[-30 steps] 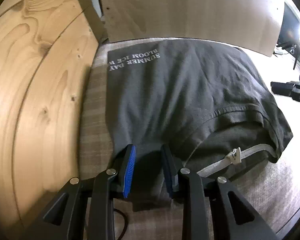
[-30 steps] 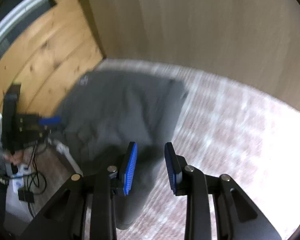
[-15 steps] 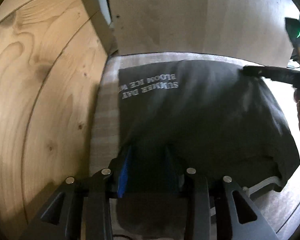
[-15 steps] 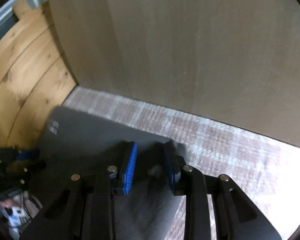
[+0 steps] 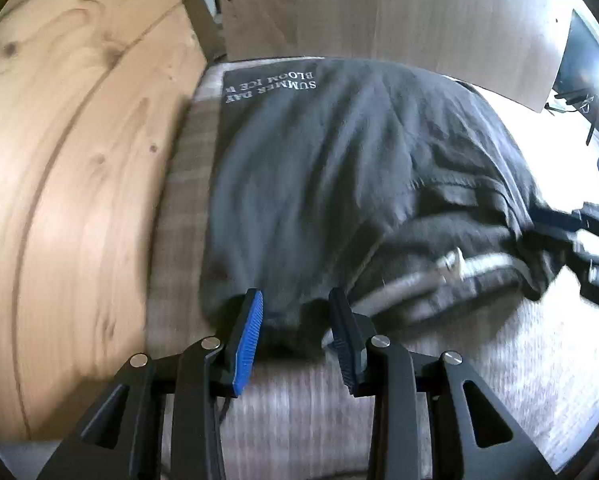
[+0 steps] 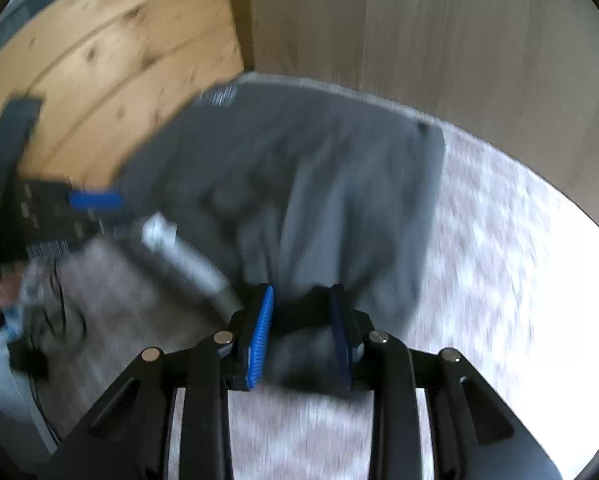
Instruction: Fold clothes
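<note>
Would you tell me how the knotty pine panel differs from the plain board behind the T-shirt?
The pine panel is golden, with knots and plank seams; the plain board is paler, greyish, without knots. The pine panel flanks the T-shirt's side; the plain board stands beyond its printed end. Both look wooden.

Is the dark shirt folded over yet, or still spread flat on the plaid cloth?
Folded over: the dark T-shirt lies doubled, its hem stitching crossing above the neckband, and the print reads upside down at the far edge.
</note>
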Available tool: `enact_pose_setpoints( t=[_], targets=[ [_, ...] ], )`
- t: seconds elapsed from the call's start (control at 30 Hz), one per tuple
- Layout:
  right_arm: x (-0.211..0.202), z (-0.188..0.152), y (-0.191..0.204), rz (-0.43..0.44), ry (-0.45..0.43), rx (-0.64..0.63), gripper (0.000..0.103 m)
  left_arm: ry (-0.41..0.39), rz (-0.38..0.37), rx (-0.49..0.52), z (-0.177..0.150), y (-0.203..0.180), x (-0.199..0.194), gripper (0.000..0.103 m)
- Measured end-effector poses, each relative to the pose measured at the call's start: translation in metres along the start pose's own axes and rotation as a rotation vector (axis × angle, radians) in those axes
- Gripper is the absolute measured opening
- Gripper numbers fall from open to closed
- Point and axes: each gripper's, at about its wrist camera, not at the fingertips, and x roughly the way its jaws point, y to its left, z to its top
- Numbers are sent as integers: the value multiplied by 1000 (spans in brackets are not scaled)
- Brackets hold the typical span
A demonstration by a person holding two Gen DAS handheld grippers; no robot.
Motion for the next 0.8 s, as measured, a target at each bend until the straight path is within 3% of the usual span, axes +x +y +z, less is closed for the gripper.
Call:
enact_pose_setpoints(
  t=[0.13, 0.3, 0.47, 0.63, 0.8],
  targets=[
    [-28, -35, -3, 13, 53, 11, 35, -19, -5, -23, -22, -6, -29, 39],
    [-80, -60, -14, -9, 3, 96, 37, -74, -5, -101, -45, -21, -70, 57],
    [-119, -72, -8, -28, -59, 154, 45, -175, -8, -91, -77, -52, -125, 74],
    [-146, -89, 1, -91, -75, 147, 48, -220, 23, -42, -109, -81, -167, 76],
    [-169, -113, -1, -113, -90, 170, 49, -236, 113, -18, -134, -104, -189, 78]
  ],
)
